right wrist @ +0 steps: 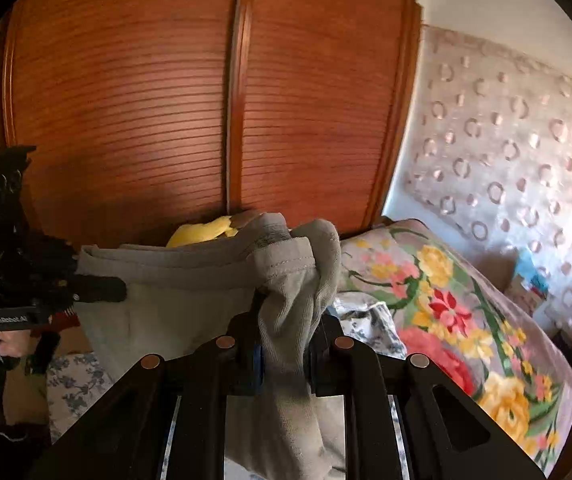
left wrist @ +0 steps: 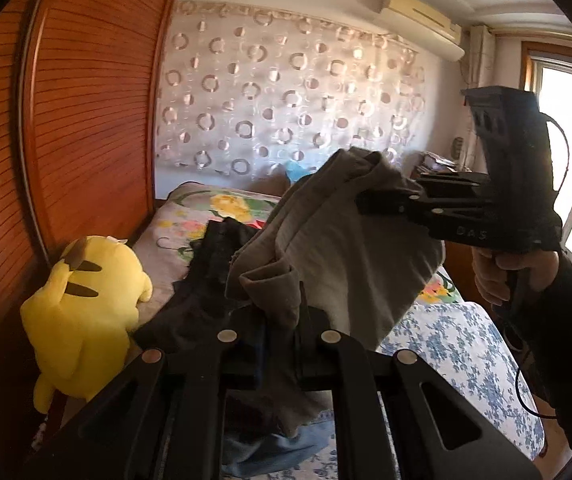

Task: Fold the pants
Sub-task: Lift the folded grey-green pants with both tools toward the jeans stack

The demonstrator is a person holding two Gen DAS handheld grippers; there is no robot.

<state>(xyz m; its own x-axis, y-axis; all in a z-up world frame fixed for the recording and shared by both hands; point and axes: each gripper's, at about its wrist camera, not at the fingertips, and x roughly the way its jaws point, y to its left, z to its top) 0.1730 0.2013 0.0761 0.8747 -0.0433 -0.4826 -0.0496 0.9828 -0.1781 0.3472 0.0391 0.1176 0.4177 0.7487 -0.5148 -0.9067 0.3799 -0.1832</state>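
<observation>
Grey pants (left wrist: pixel 326 248) hang in the air above the bed, held between both grippers. My left gripper (left wrist: pixel 281 320) is shut on one part of the grey cloth, which bunches between its fingers. My right gripper (left wrist: pixel 370 204) shows from the side in the left wrist view, shut on another part of the pants. In the right wrist view the right gripper (right wrist: pixel 281 340) clamps a gathered fold of the grey pants (right wrist: pixel 189 292), and the left gripper (right wrist: pixel 97 288) pinches their far edge at the left.
A dark garment (left wrist: pixel 205 280) and blue cloth (left wrist: pixel 277 448) lie on the bed with its blue floral sheet (left wrist: pixel 458 352). A yellow plush toy (left wrist: pixel 81 312) sits by the wooden wardrobe (right wrist: pixel 221 100). A flowered quilt (right wrist: pixel 458 312) lies at the head end.
</observation>
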